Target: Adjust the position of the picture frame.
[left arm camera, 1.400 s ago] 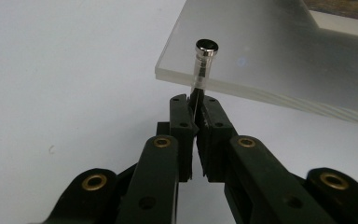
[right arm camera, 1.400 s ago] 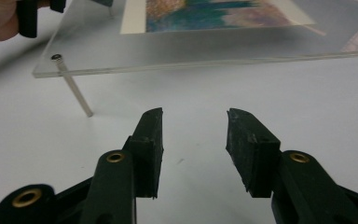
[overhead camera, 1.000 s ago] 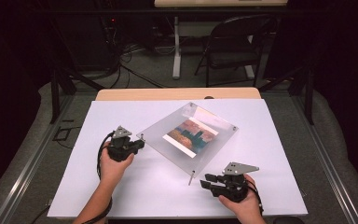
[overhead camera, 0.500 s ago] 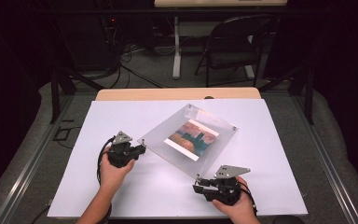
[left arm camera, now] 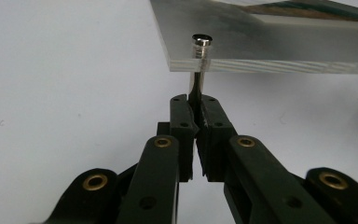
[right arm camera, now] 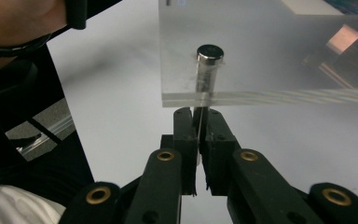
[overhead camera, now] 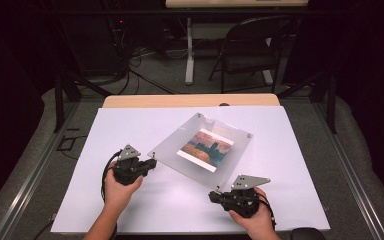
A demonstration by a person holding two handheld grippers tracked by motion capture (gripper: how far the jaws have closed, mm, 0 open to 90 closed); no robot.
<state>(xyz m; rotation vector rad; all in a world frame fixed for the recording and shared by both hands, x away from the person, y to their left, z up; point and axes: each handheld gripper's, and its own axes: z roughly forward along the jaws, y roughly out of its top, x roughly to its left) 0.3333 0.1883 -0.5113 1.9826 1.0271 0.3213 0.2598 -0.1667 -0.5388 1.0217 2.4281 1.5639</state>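
Acrylic frame (overhead camera: 200, 147), no legible writing, each tool (overhead camera: 150, 163) (overhead camera: 215, 196) clenched on a corner post (left arm camera: 196, 86).

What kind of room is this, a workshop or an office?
Most likely a lab or recording studio, not an office: dark curtains surround a white-covered table, loose cables run over the carpet, and a folding chair stands behind. A clear acrylic picture frame lies on the table.

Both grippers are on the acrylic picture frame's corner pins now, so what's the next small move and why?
Probably a slow, even lift of both hands. The left gripper is shut on the left pin under the clear frame, and the right gripper, whose jaws have just been closing, pinches the right pin. The other corners rest on the table.
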